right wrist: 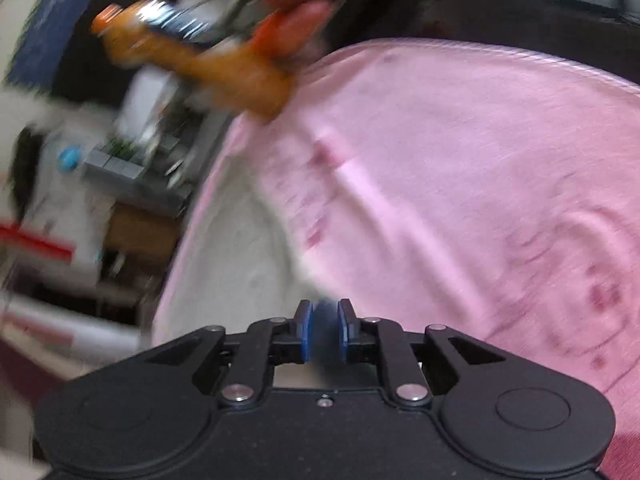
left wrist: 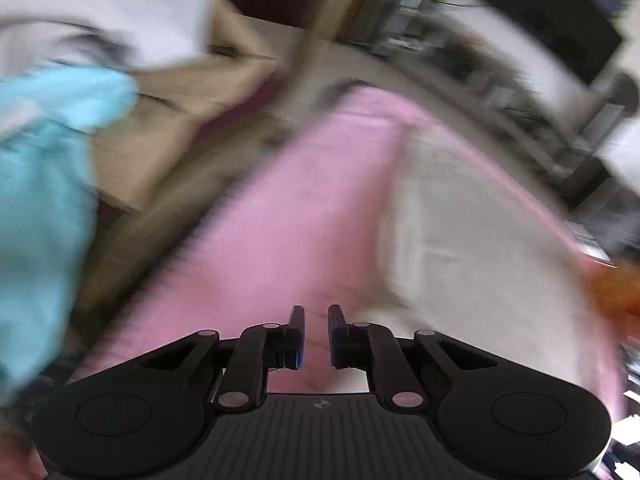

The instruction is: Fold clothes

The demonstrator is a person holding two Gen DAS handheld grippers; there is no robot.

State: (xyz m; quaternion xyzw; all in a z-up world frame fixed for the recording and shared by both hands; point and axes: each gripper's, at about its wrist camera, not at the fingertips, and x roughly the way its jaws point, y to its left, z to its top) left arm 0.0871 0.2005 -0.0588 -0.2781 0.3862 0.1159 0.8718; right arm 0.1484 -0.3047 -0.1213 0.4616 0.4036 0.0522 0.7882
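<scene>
The left gripper hangs with a narrow empty gap between its jaws just above the pink garment, while the right gripper pinches something blurred and blue, the pink garment spreading ahead beside an orange plush toy.

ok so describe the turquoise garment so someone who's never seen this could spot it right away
In the left wrist view, start from the big pink garment spread ahead of the left hand-held gripper, then look to the far left edge. The turquoise garment hangs there in a crumpled bunch, below a white cloth. It is the only blue-green fabric in sight.
</scene>
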